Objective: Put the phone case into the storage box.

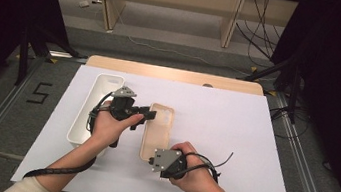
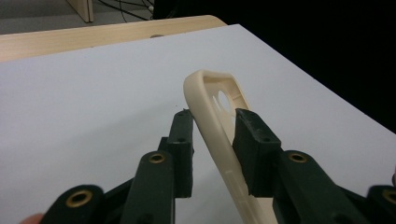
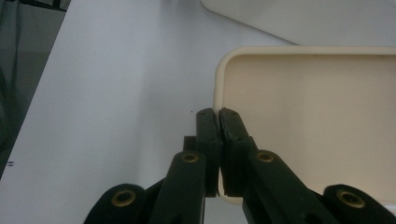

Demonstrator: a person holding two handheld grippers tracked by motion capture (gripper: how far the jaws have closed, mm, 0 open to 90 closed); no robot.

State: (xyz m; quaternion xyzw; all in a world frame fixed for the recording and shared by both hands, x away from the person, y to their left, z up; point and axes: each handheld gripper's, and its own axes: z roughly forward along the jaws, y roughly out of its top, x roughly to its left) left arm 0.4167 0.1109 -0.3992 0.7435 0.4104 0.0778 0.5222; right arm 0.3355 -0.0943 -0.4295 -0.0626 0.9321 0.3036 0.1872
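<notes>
White sheet over a wooden bench (image 1: 240, 85), dark curtains either side, cables on the floor behind. I'm working a cream phone case (image 1: 157, 131) that sits mid-bench, long axis running away from me, just right of a white tray (image 1: 82, 129).

What the next move hangs on: the case is straddled at two spots. My left gripper (image 1: 149, 115) comes in from the left across the far end of the case, near the camera cutout. My right gripper (image 1: 153, 162) sits at the near end, so both hands are on it, one per end.

The left gripper view gives me the case (image 2: 212, 119) edge-on: the side wall runs up between the jaws, one pad on the inside and one on the outside, with a sliver of gap on the outer side. Narrow, but I wouldn't call it clamped yet.

The right gripper view gives me the near corner of the case (image 3: 308, 116) open side up, with the jaws pinched together. The corner rim seems to sit right at them, but I can't tell if any rim is actually between the pads.

The high view shows the case's lie, not the pad contact.
</notes>
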